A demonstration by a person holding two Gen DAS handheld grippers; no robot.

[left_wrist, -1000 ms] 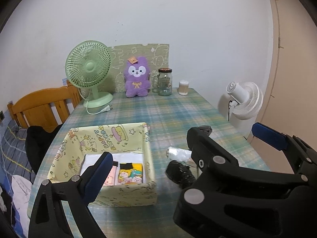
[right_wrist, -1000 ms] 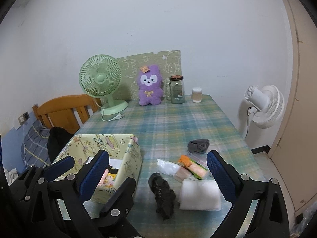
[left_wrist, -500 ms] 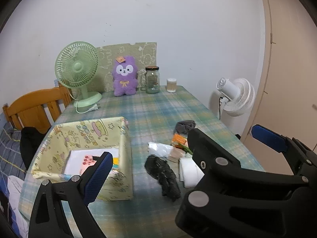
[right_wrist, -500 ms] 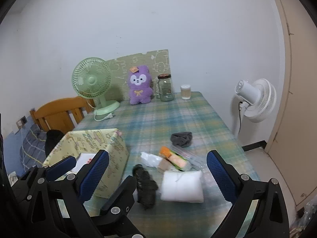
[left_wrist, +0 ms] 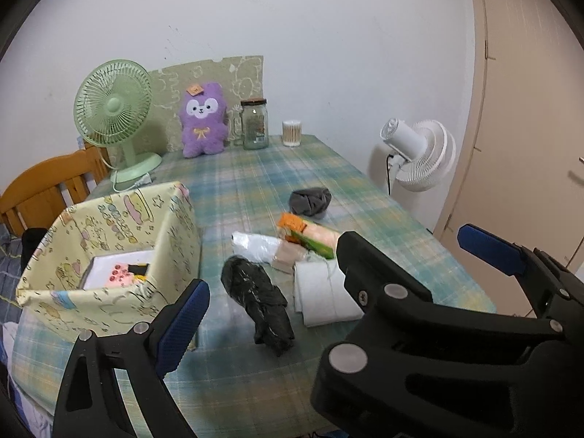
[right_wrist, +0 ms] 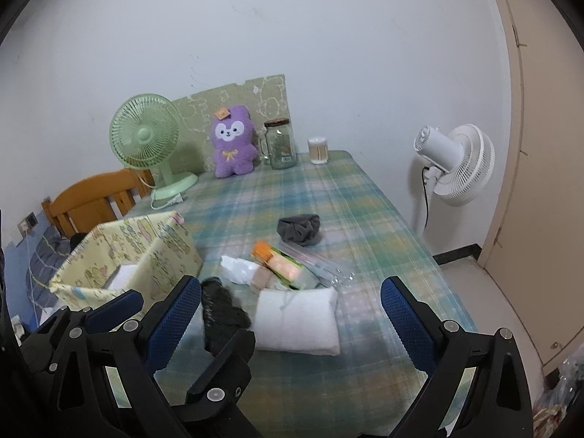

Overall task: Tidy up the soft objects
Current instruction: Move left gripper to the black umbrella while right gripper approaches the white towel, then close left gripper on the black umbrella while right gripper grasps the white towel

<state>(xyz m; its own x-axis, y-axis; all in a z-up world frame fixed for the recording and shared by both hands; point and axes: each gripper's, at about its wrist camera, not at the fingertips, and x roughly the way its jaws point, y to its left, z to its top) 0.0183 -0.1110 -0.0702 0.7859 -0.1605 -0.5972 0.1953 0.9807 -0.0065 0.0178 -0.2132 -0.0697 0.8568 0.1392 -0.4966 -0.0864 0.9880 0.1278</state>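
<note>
Both of my hand-held grippers, left [left_wrist: 334,272] and right [right_wrist: 290,304], had swung from the box [left_wrist: 109,252] toward the black bundle [left_wrist: 259,301], jaws apart.

Wide-open right tongs [right_wrist: 292,314] above white folded cloth [right_wrist: 297,323] beside black bundle [right_wrist: 222,315]

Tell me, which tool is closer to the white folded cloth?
Right. The right tool hangs just over the white folded cloth; the left tool sits beside it, over the black bundle.

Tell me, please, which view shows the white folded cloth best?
The right wrist view: the white cloth lies whole between the open fingers. In the left wrist view, the right gripper's arm hides part of the cloth.
</note>
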